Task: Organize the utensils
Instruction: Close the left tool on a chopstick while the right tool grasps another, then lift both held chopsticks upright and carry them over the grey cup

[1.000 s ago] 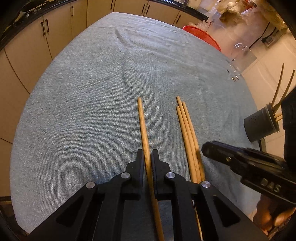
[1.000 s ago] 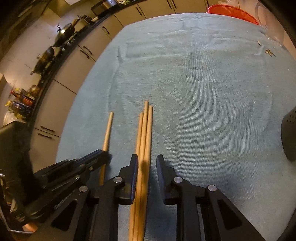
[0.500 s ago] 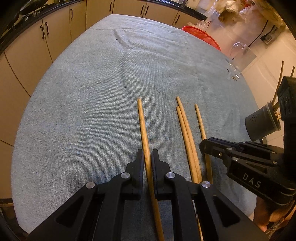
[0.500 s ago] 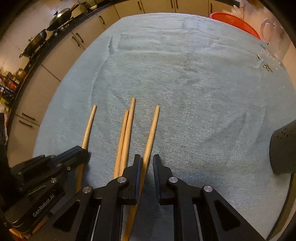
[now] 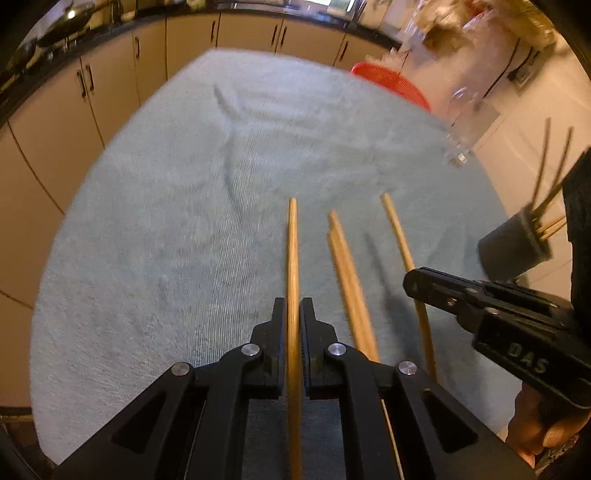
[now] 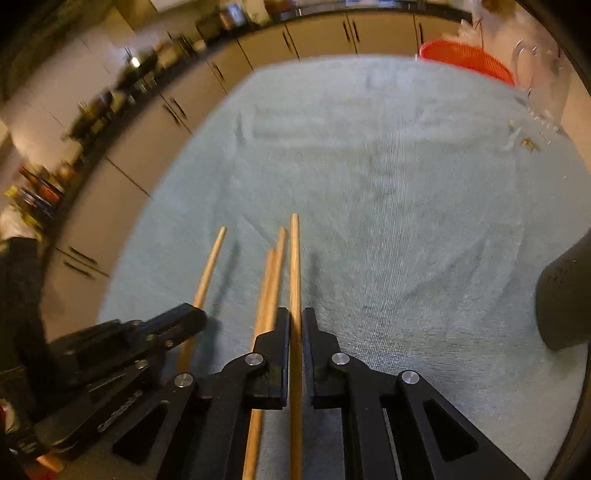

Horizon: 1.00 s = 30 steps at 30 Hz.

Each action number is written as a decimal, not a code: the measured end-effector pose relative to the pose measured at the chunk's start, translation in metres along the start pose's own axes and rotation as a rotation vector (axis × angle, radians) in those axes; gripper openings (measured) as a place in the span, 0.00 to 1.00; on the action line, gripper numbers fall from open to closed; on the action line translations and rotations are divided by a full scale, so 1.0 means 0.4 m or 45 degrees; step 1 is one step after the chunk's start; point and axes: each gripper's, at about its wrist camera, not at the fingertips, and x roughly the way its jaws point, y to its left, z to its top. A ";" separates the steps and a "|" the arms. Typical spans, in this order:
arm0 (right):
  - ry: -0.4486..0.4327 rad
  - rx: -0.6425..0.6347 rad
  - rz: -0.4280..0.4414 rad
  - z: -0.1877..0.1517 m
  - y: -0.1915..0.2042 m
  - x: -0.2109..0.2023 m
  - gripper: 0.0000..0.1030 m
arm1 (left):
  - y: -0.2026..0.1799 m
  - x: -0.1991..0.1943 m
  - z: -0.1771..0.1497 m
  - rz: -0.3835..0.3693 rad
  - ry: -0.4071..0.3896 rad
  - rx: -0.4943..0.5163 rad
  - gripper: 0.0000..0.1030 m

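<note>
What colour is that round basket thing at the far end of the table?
The basket is bright orange-red. The right wrist view shows it best.

A blue-grey towel (image 5: 192, 229) covers the tabletop. At its far right edge sits a red mesh basket (image 6: 467, 61), with a clear glass jug (image 6: 543, 70) just beside it — both blurred. Beyond the towel's far and left edges run beige cabinets (image 5: 110, 85) under a dark counter — pans (image 5: 61, 22) stand there.

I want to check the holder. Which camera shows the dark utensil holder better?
The left wrist view: the dark utensil holder shows its rim and sticks standing inside. The right wrist view shows only its perforated side, cut off at the edge.
</note>
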 end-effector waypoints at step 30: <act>-0.702 -0.080 0.031 -0.146 -0.002 -0.397 0.07 | -0.104 -0.299 0.014 -0.042 -0.391 0.086 0.06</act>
